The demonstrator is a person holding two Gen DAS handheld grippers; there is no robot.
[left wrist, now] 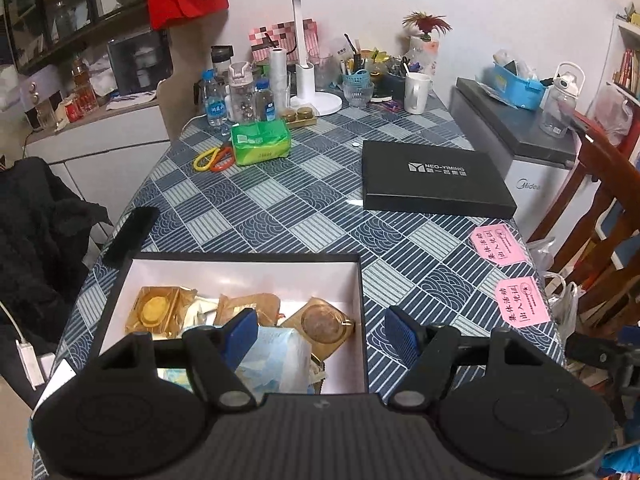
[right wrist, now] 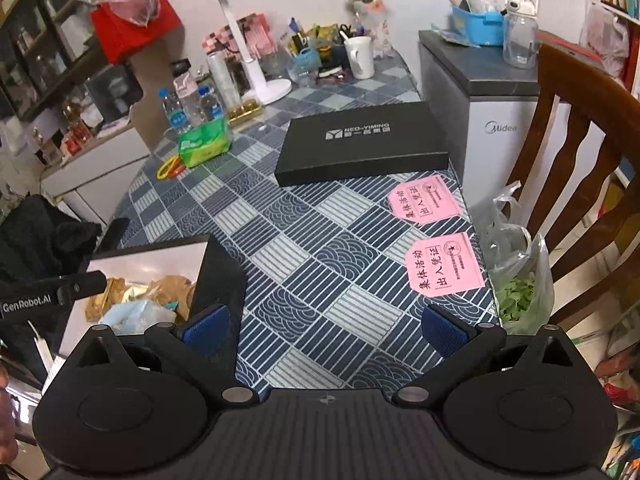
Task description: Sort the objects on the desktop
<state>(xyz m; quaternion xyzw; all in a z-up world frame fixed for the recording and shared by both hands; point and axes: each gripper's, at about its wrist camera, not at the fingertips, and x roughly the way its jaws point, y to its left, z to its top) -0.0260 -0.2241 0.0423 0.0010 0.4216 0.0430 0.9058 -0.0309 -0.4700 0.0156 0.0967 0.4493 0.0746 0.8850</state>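
box: open black box [left wrist: 362, 280] with a white inside, lower left of the left view, sitting at the near edge of the table [left wrist: 280, 200]
inside the box: gold-wrapped snacks [left wrist: 158, 310], a round one in gold foil [left wrist: 322, 326], and a pale blue packet [left wrist: 276, 356] on top at the near side
lid: black lid [left wrist: 436, 178] with white lettering, lying flat right of centre, well apart from the box
pink cards: two cards [right wrist: 444, 266] on the right edge of the table, between lid and near edge
left gripper: [left wrist: 320, 334] jaws spread wide, holding nothing; one blue pad over the blue packet, the other outside the box's right wall, so it straddles that wall
right gripper: [right wrist: 326, 330] jaws wide apart too, empty, over bare tablecloth just right of the box
far end: green pack [left wrist: 262, 144], bottles [left wrist: 216, 100], white lamp [left wrist: 306, 76], mug [left wrist: 416, 92], all crowded at the top of the frame
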